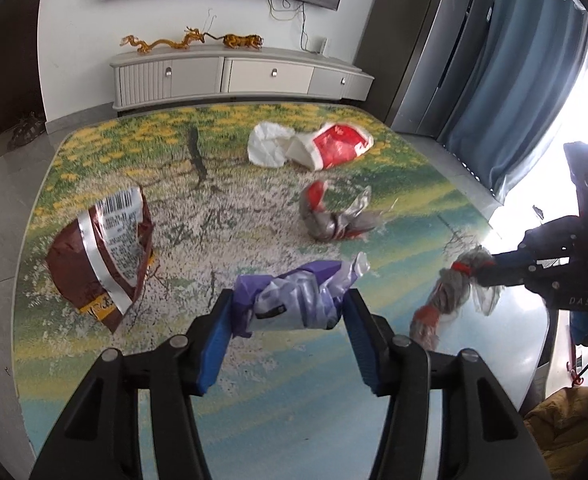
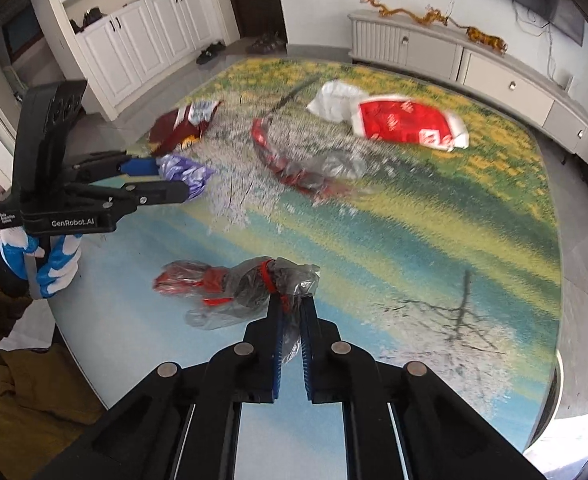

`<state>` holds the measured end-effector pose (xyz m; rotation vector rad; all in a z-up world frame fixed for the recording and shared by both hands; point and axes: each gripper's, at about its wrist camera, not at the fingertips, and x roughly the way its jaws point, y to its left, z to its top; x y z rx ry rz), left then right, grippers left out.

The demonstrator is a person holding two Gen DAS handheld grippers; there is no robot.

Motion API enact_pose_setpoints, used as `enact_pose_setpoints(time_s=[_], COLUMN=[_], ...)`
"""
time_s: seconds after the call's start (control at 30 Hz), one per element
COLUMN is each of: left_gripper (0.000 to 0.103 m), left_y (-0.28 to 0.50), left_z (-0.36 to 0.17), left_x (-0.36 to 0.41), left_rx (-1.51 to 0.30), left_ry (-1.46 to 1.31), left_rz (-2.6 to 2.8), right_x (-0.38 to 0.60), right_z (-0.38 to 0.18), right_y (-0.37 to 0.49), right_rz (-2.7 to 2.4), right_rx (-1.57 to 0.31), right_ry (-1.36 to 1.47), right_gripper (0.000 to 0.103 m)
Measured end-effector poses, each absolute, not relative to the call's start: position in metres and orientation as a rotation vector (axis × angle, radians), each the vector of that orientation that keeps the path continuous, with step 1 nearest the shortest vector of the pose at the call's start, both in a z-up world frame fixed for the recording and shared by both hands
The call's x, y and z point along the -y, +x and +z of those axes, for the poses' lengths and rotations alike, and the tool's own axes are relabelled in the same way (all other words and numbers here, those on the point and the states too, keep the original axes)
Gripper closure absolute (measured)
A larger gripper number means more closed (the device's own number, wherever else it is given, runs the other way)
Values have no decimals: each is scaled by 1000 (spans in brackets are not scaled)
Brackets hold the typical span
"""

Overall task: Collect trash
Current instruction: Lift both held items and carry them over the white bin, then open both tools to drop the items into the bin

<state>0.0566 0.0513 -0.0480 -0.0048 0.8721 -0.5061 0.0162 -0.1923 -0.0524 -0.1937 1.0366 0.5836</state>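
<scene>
Both jaws downward — purple wrapper (image 1: 294,298), tied bag (image 2: 254,284)

I see a rug (image 1: 254,364) with a flowery meadow print on the grey tiled floor. Behind it a low TV cabinet (image 1: 238,76) stands against the wall, with amber dragon (image 1: 162,42) and tiger (image 1: 243,41) figurines on top. Blue curtains (image 1: 506,92) hang beside it.

Counted on the printed rug (image 1: 254,380): six pieces of trash. One purple wrapper (image 1: 294,296), one brown snack bag (image 1: 102,256), one red bag (image 1: 340,146), one white bag (image 1: 266,144), two clear twisted wrappers (image 1: 334,216) (image 2: 246,288). Two grippers (image 1: 290,316) (image 2: 290,312). One cabinet (image 1: 238,76).
</scene>
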Motion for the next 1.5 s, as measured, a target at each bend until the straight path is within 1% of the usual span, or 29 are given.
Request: enact_pose_setpoints(time_s=[0.13,0.33,0.53,0.77,0.97,1.17,1.3,1.47,1.5], left_gripper=[51,51,51,51,51,51,50,49,48], left_y=[53,54,60,74,90,104,111,126,129], left_z=[-30,-5,10,16,0,-28,-52,-78,-81], left_x=[-38,10,84,200,296,383,427,455,458], left_rx=[-852,-838,-855,-884,-958,-1042,-1098,-1157,-1165], left_ry=[-4,14,37,106,126,147,147,111,104], left_rz=[-524,-584,-669,-778,-865,-928,-925,-903,-902], right_x=[214,269,346,441,520,577,603,619,621], right_z=[-37,-12,7,12,-12,-52,-81,-108,-112], right_y=[11,1,-11,-18,-18,-11,1,16,18], right_rz=[558,476,365,192,20,-103,-142,-162,-168], right_rx=[-979,-886,-813,-772,-806,-878,-922,-957,-963], right_ry=[-160,-86,-11,56,126,191,244,282,285], right_gripper=[95,95,95,95,95,95,95,94,91])
